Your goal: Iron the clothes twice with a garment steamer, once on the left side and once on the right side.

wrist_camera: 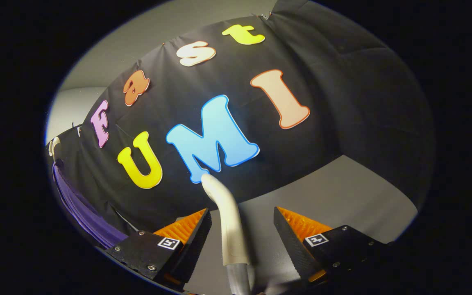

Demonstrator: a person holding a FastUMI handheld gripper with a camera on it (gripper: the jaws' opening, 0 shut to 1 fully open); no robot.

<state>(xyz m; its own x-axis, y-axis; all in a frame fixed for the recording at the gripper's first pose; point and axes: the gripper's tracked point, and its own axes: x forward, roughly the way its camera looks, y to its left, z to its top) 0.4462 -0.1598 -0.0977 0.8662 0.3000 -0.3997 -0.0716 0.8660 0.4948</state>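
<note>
gripper view: gripper (242,229) wide around steamer handle (230,223), not touching; center, then close both fingers before approaching purple garment (82,213).

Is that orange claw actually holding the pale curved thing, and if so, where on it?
No. The gripper is open; the steamer handle stands between its fingers untouched.

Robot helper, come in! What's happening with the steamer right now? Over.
Tool open, fingers either side of steamer handle, not squeezing. Purple garment hanging off to the side. Nothing in between.
</note>
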